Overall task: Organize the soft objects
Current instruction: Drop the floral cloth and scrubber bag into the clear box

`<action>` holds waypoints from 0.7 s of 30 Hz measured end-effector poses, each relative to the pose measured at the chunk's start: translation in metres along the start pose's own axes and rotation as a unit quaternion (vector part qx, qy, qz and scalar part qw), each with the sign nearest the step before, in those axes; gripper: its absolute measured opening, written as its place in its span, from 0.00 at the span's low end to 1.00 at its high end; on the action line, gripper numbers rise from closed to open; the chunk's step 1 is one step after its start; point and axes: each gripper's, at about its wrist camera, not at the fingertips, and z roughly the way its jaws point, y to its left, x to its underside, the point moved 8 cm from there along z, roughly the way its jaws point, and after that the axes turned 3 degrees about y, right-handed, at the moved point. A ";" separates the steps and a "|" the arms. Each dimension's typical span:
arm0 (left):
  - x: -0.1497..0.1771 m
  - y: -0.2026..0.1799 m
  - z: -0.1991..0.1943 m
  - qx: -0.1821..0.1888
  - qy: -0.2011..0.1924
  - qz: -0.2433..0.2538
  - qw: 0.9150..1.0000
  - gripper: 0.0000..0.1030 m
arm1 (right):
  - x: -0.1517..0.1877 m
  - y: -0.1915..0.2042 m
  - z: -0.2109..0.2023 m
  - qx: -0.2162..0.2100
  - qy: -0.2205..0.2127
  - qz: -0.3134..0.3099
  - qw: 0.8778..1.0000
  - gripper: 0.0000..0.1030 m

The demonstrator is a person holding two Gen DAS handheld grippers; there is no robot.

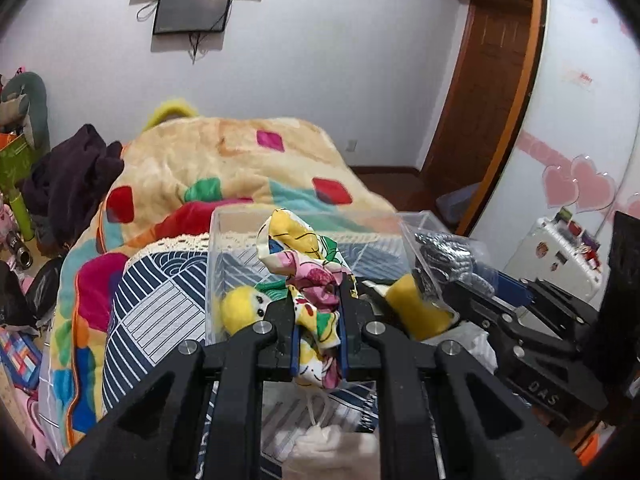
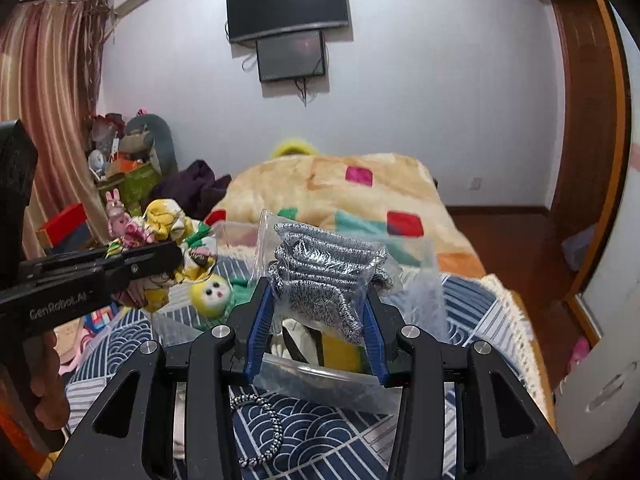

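Observation:
My left gripper (image 1: pixel 319 332) is shut on a crumpled colourful patterned cloth (image 1: pixel 308 268), held above a clear plastic bin (image 1: pixel 224 248) on the bed. The cloth (image 2: pixel 164 232) and left gripper (image 2: pixel 176 258) also show at the left of the right wrist view. My right gripper (image 2: pixel 316 332) is shut on a clear plastic bag holding grey knitted fabric (image 2: pixel 324 276), held over the bin (image 2: pixel 432 264). The same bag (image 1: pixel 440 256) appears at the right of the left wrist view. A yellow plush toy with a face (image 1: pixel 240 308) (image 2: pixel 210 294) lies in the bin.
A yellow soft object (image 1: pixel 420 312) and white items (image 2: pixel 296 340) lie in the bin. A black-and-white cord (image 2: pixel 260 428) lies on the blue-patterned bedcover (image 2: pixel 328 448). A thick colourful blanket (image 1: pixel 224 168) is heaped behind. Clutter and a dark garment (image 1: pixel 68 184) stand at the left.

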 end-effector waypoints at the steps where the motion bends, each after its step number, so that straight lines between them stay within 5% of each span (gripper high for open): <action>1: 0.002 0.000 0.005 -0.002 0.006 0.002 1.000 0.13 | 0.002 -0.001 0.003 0.001 0.006 0.000 1.000 0.37; 10: 0.017 0.001 0.030 -0.013 0.043 0.011 0.999 0.13 | 0.012 -0.002 0.015 0.005 0.033 -0.006 0.999 0.39; 14: 0.020 -0.002 0.027 -0.016 0.044 0.016 0.999 0.27 | 0.010 -0.004 0.015 0.003 0.037 -0.004 0.999 0.43; 18: 0.020 -0.004 0.018 -0.019 0.036 0.020 0.999 0.48 | 0.008 -0.009 0.010 0.008 0.030 0.000 1.000 0.63; 21: 0.021 -0.007 0.005 -0.012 0.021 0.019 1.000 0.55 | 0.008 -0.012 0.002 0.000 0.019 0.008 1.000 0.67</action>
